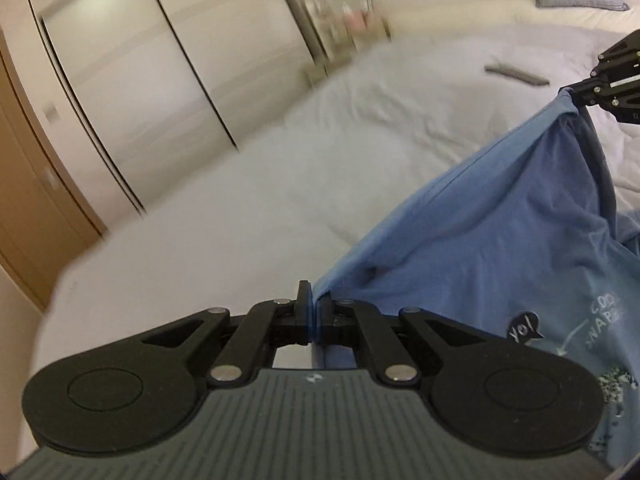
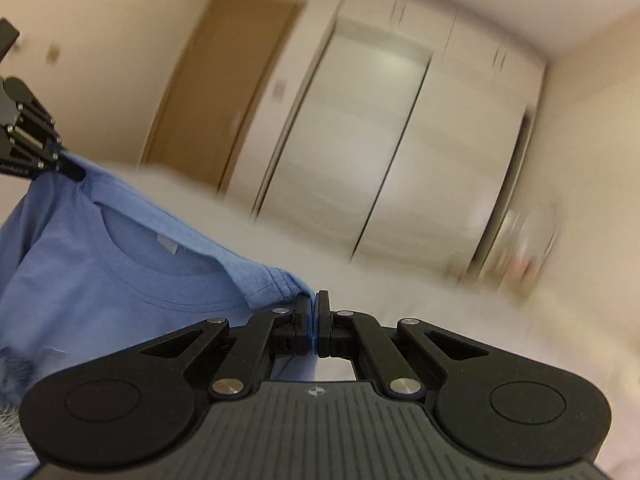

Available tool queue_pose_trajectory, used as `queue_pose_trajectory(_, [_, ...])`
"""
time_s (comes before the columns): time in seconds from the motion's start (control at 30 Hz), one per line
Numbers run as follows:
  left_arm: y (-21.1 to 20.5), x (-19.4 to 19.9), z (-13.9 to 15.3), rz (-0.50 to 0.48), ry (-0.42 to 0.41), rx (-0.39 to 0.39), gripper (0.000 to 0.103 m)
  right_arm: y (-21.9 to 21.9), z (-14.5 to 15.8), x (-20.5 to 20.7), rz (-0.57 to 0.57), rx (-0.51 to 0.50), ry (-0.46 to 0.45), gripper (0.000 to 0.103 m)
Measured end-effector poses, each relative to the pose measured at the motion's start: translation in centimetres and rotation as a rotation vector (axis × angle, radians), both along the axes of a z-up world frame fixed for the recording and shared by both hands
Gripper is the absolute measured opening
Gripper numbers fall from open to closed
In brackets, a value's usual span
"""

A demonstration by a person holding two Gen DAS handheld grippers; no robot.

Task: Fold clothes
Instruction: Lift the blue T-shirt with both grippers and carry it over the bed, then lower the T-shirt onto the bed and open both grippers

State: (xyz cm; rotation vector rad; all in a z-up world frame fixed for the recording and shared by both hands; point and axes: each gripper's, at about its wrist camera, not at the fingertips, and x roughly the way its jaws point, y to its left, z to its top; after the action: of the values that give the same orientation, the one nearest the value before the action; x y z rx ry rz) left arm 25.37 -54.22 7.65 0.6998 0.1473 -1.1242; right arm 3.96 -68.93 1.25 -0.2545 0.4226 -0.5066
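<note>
One blue T-shirt (image 1: 500, 232), white print on front, hangs stretched above a pale bed (image 1: 240, 216). Left gripper (image 1: 313, 312) clenched on one shoulder; right gripper (image 2: 313, 312) clenched on the other. Behind: white wardrobe (image 2: 380, 140), wooden door (image 2: 224, 80).

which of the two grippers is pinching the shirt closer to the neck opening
The right gripper: its pinch sits just beside the blue T-shirt collar. The left gripper pinch shows no collar nearby.

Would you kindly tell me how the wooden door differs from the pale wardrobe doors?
The brown wooden door is darker and matte; the pale sliding wardrobe doors are cream and glossy, catching light. The wooden door is one panel; the wardrobe doors are several, side by side. Both are closed.
</note>
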Motion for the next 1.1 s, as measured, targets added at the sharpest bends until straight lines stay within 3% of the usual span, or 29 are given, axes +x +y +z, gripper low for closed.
queue_pose_trajectory(0.07, [-1.4, 1.4, -0.3, 0.009, 0.036, 0.037, 0.001, -1.5, -1.4, 0.9, -0.001, 0.057, 0.068, 0.000])
queue_pose_trajectory(0.13, [-2.9, 2.8, -0.6, 0.018, 0.072, 0.073, 0.001, -3.2, -0.9, 1.3, -0.001, 0.108, 0.096, 0.000])
queue_pose_trajectory(0.27, [-5.8, 5.7, -1.1, 0.036, 0.142, 0.144, 0.001, -7.0, 2.9, 3.1, 0.019, 0.127, 0.112, 0.000])
queue_pose_trajectory(0.37, [-9.2, 8.5, 0.1, 0.085, 0.158, 0.142, 0.002, -10.0, 5.8, 5.2, 0.032, 0.121, 0.110, 0.000])
queue_pose_trajectory(0.4, [-10.7, 9.7, -0.4, 0.121, 0.172, 0.149, 0.007, -11.2, 6.8, 6.3, 0.033, 0.122, 0.107, 0.000])
queue_pose_trajectory(0.43, [-12.2, 10.9, -0.9, 0.157, 0.188, 0.156, 0.021, -12.5, 7.2, 7.4, 0.035, 0.121, 0.108, 0.000])
queue_pose_trajectory(0.47, [-13.7, 12.0, -1.4, 0.196, 0.223, 0.170, 0.048, -13.8, 7.0, 8.8, 0.038, 0.125, 0.129, 0.000])
queue_pose_trajectory(0.5, [-14.0, 13.1, -2.5, 0.223, 0.267, 0.177, 0.052, -15.1, 6.8, 10.3, 0.042, 0.130, 0.155, 0.004])
queue_pose_trajectory(0.53, [-14.2, 14.1, -3.7, 0.250, 0.309, 0.184, 0.050, -16.4, 6.1, 11.9, 0.044, 0.152, 0.179, 0.017])
queue_pose_trajectory(0.57, [-13.9, 14.6, -4.7, 0.276, 0.337, 0.197, 0.045, -17.7, 5.4, 13.5, 0.045, 0.178, 0.203, 0.051])
queue_pose_trajectory(0.6, [-12.8, 14.7, -5.6, 0.291, 0.358, 0.201, 0.045, -18.0, 4.7, 13.8, 0.046, 0.203, 0.215, 0.065])
queue_pose_trajectory(0.63, [-11.7, 14.9, -6.5, 0.305, 0.380, 0.206, 0.046, -17.9, 3.9, 13.9, 0.047, 0.227, 0.223, 0.069])
queue_pose_trajectory(0.73, [-8.3, 15.2, -9.5, 0.356, 0.453, 0.235, 0.046, -17.9, 1.6, 13.9, 0.050, 0.298, 0.248, 0.064])
queue_pose_trajectory(0.93, [-3.1, 16.5, -16.1, 0.447, 0.601, 0.312, 0.046, -16.9, -6.0, 7.3, 0.007, 0.430, 0.388, 0.064])
queue_pose_trajectory(1.03, [-3.3, 17.7, -17.6, 0.438, 0.671, 0.251, 0.046, -18.5, -7.9, 5.8, -0.070, 0.502, 0.377, 0.065])
queue_pose_trajectory(1.1, [-4.2, 18.0, -18.4, 0.407, 0.695, 0.252, 0.046, -19.5, -8.6, 5.3, -0.108, 0.534, 0.349, 0.065])
